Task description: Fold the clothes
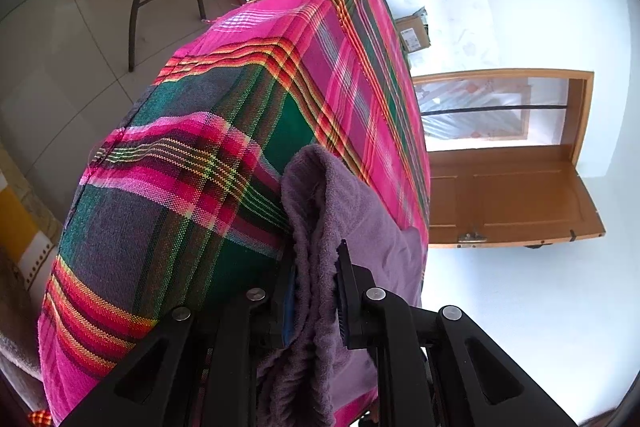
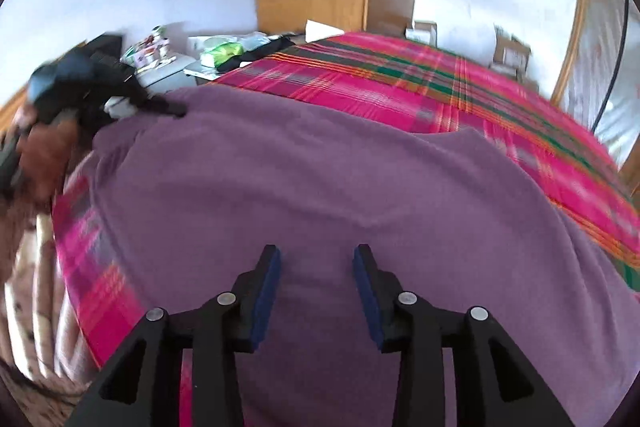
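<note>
Left wrist view: we see the left gripper (image 1: 316, 291) with its jaws drawn close together, pinching a bunched fold of the purple towel (image 1: 352, 227) between the blue pads (image 1: 289, 301). The pinched fold stands up from the near edge of the bed, which is covered by a pink, green and orange plaid bedspread (image 1: 224, 131). A wooden door (image 1: 508, 195) stands beyond the far side of the bed.

Right wrist view: we see the right gripper (image 2: 316, 267) with its jaws spread apart and nothing between its blue pads (image 2: 266, 291). It hovers over the purple towel (image 2: 320, 171), which lies spread flat across the near part of the plaid bedspread (image 2: 440, 83). The left gripper (image 2: 160, 105) shows at the towel's far left corner, blurred. We cannot tell whether the right fingertips touch the cloth.
</note>
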`<state>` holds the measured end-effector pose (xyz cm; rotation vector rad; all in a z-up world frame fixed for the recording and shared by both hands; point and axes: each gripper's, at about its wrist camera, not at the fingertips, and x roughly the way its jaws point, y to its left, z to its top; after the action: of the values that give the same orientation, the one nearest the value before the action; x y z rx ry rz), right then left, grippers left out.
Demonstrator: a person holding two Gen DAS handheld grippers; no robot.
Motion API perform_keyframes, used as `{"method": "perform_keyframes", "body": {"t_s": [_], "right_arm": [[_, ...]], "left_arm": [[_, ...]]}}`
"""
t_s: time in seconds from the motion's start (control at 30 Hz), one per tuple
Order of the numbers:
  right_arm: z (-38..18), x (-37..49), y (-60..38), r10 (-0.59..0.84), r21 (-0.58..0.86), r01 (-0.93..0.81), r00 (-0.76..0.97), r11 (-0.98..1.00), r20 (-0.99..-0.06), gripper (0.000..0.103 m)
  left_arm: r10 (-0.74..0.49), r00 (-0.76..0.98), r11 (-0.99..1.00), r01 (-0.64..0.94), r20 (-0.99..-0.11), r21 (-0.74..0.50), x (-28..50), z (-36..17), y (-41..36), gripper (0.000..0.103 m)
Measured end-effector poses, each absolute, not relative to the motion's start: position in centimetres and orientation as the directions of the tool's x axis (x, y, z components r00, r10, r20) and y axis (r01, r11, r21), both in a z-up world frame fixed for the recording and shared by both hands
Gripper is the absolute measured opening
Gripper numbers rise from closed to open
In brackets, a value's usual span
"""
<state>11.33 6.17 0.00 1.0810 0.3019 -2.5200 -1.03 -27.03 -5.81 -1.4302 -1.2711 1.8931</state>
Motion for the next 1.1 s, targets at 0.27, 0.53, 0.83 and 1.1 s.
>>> {"method": "perform_keyframes", "body": {"t_s": [0.27,0.53,0.83,1.1], "right_arm": [[0.4,14.4,7.2,-0.286,-0.039,0.476,-0.59,-0.879,-0.755,0.039],[1.4,13.3,3.5,-0.392,0.002,0.569,-0.565,-0.822,-0.726,0.039],[1.4,12.2,1.1,-0.467,0.061,0.611,-0.532,-0.789,-0.706,0.039],[2.5,10.8,2.5,-0.532,0.188,0.568,-0.533,-0.801,-0.657,0.039]], "left_arm": [[0.788,-0.352,-0.474,0.175,-0.504,-0.863,-1.2,-5.9,-27.1,0.017],[0.783,-0.338,-0.493,0.175,-0.523,-0.852,-1.3,-5.5,-26.9,0.017],[0.757,-0.34,-0.547,0.139,-0.559,-0.825,-1.2,-3.2,-26.0,0.017],[0.718,-0.341,-0.608,0.118,-0.607,-0.785,-0.7,-0.5,-24.4,0.017]]}}
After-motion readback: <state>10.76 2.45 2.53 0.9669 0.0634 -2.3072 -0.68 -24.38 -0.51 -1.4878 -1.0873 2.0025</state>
